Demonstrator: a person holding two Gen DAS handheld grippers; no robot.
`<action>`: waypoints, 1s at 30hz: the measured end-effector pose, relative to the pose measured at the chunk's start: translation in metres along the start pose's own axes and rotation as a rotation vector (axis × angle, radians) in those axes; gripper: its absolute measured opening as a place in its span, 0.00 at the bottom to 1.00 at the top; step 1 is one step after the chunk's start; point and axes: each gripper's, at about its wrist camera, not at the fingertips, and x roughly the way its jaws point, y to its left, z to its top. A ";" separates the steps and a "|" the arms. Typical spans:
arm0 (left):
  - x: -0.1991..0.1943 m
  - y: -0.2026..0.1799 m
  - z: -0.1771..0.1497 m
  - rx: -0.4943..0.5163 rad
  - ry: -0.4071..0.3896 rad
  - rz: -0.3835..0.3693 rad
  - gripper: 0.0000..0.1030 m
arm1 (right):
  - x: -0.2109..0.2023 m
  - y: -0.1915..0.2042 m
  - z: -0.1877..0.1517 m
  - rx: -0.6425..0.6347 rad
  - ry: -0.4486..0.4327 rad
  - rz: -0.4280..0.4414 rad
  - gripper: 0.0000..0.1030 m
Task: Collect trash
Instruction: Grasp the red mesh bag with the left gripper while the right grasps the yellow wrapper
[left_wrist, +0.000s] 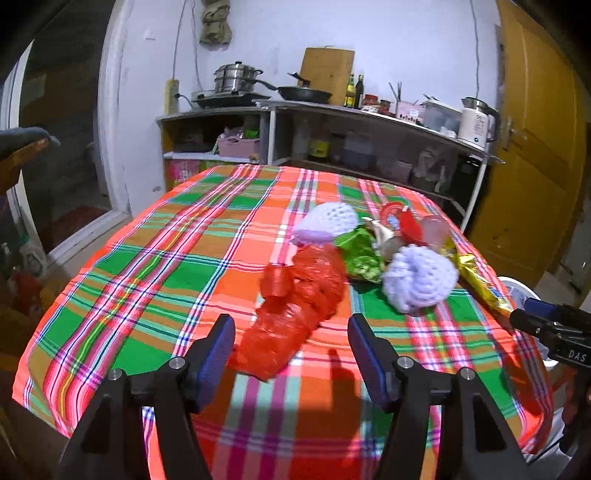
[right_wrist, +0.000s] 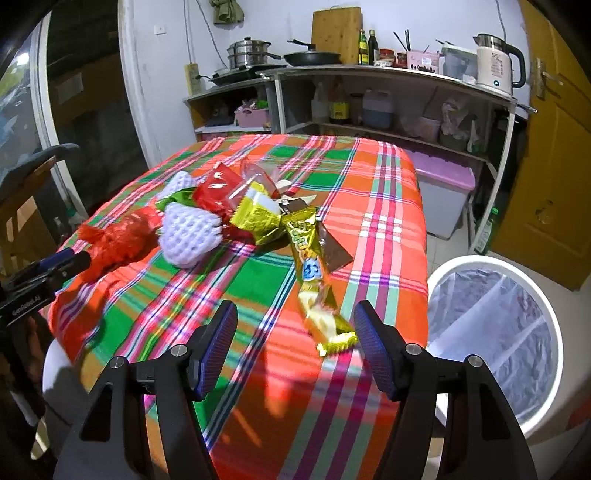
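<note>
Spread wide, the right gripper straddles the near end of the gold wrapper, whose long axis runs straight away from it, while the left gripper, equally open, faces the red bag.

Bright saturated fisheye views, slight blur, dark corners.

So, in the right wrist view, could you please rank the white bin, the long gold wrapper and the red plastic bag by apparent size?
1. white bin
2. long gold wrapper and red plastic bag: they look about alike; the wrapper lies nearer the camera, so I will not rank them.
</note>
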 end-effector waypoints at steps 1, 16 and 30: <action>0.003 0.002 0.001 -0.003 0.003 0.003 0.61 | 0.006 -0.002 0.003 0.008 0.014 0.005 0.64; 0.039 0.004 -0.006 0.016 0.115 -0.013 0.33 | 0.027 -0.010 0.002 0.072 0.085 0.038 0.18; -0.021 -0.019 -0.018 -0.010 0.046 -0.080 0.28 | -0.041 -0.014 -0.031 0.135 -0.003 0.060 0.16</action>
